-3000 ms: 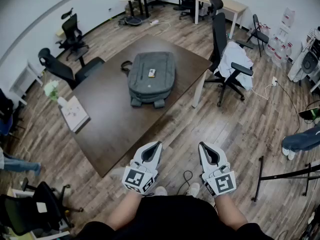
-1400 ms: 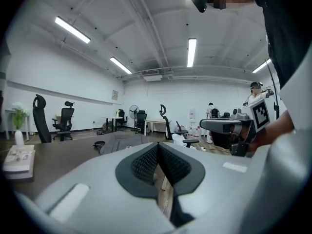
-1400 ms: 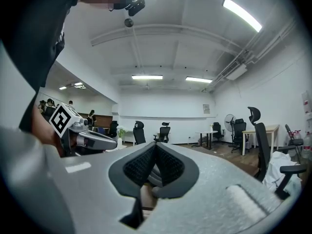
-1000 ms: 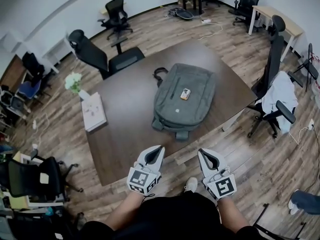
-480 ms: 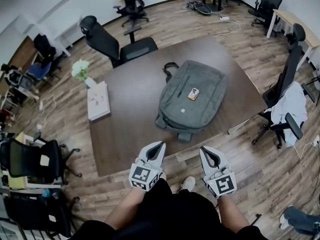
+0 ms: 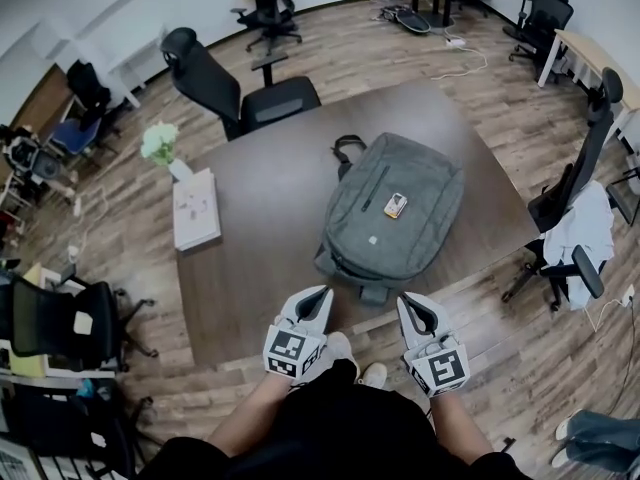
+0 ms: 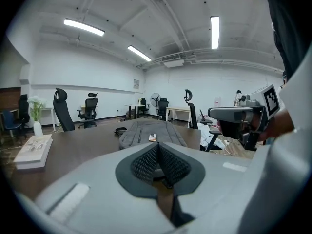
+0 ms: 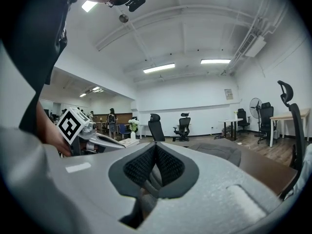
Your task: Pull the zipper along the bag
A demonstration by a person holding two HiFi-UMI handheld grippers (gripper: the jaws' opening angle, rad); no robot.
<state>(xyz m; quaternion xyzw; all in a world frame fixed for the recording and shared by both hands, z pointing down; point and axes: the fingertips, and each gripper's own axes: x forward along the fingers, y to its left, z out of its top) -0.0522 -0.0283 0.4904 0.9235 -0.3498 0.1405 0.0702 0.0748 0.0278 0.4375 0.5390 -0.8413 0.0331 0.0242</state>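
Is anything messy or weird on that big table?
Only a little. A small item sits loose on top of the grey backpack, which lies flat and slanted across the table. Beside the table, a white cloth hangs crumpled over a chair. Nothing looks spilled or broken.

The bag [image 6: 395, 218] was matt grey woven cloth. The table [image 6: 250, 288] looked like dark brown wood, smooth with a faint sheen. The floor [image 6: 480, 318] was streaky wood-look planking. At the bag's 9 o'clock lay a white paper book [image 6: 196, 208]. The left hand-held gripper [image 6: 318, 294] and right hand-held gripper [image 6: 405, 302] had matt grey plastic shells and black, dimpled pads [image 7: 144, 162].
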